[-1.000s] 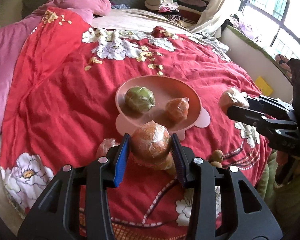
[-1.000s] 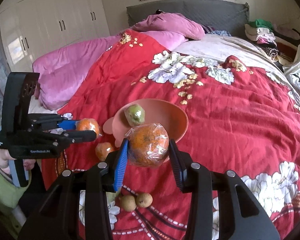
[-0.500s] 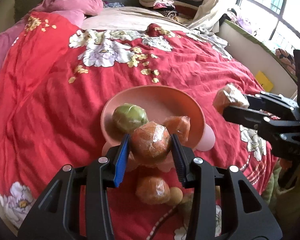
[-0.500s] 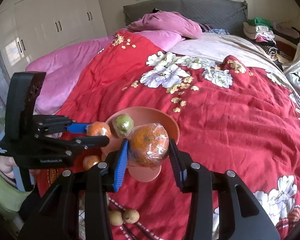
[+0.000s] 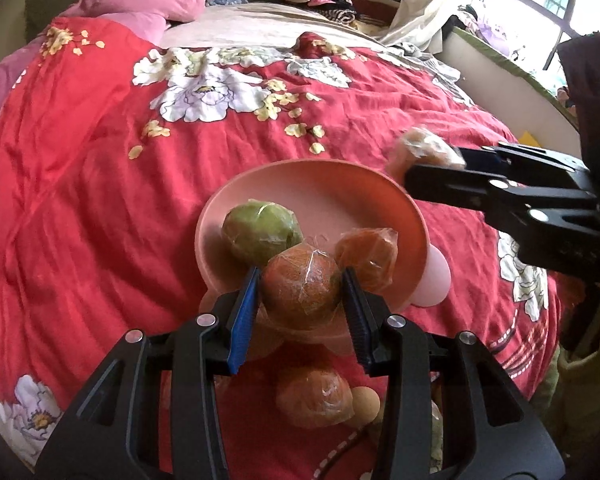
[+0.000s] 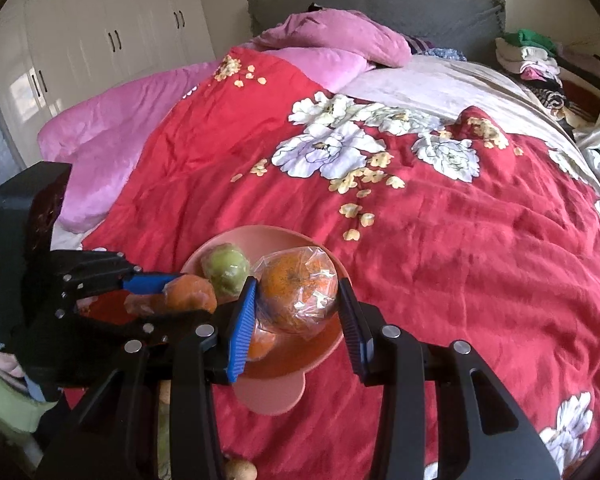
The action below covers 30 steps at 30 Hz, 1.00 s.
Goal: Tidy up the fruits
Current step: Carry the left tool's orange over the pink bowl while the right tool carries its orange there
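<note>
Above the round pink plastic bowl (image 5: 414,216), a plastic-wrapped orange (image 5: 302,290) is clamped between the left gripper (image 5: 300,294) pads. Another wrapped orange (image 6: 298,290) is clamped in the right gripper (image 6: 298,300). No legible writing is seen.

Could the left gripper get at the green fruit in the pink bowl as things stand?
Probably not yet: the left gripper is shut on a wrapped orange. The green fruit lies just beyond, uncovered, in the pink bowl.
</note>
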{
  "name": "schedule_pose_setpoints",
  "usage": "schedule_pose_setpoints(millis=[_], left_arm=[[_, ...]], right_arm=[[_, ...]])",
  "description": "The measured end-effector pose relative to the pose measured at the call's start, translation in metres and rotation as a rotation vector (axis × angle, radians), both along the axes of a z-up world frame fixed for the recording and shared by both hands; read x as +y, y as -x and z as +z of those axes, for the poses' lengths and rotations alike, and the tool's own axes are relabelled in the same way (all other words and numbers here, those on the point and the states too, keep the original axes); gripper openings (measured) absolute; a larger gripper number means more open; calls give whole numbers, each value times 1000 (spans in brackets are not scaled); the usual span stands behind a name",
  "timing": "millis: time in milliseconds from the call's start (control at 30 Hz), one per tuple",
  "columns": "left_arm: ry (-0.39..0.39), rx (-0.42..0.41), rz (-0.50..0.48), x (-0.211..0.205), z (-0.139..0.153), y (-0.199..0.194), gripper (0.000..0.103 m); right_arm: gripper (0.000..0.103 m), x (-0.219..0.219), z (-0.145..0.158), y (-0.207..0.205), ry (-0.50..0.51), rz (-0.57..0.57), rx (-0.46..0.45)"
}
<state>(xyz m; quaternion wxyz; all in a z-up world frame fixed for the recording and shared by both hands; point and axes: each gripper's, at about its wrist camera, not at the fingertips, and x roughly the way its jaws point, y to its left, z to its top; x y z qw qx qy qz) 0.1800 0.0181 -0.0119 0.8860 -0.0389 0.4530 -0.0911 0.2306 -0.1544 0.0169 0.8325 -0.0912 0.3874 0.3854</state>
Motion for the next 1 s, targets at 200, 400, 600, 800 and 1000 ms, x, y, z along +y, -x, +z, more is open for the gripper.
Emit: schedule_pose_setpoints(millis=[200,400,600,800,1000], left_arm=[[-7,8,-4,0,-4,-4,33],[-5,16,-8,3,-7,-6,33],[5,20,-15,6,-9,-7,33],[6,25,-22,6,-10,-8,33],[7,25,-21,7,-10,-8,33]], right_arm=[[39,19,-9,-12,22,33,30],[39,34,-19,-23,54,54,61],[39,44,-31,-25,99,62,70],[39,44,-38,-28,106,53,82],[39,46,-42,-27,115,56,84]])
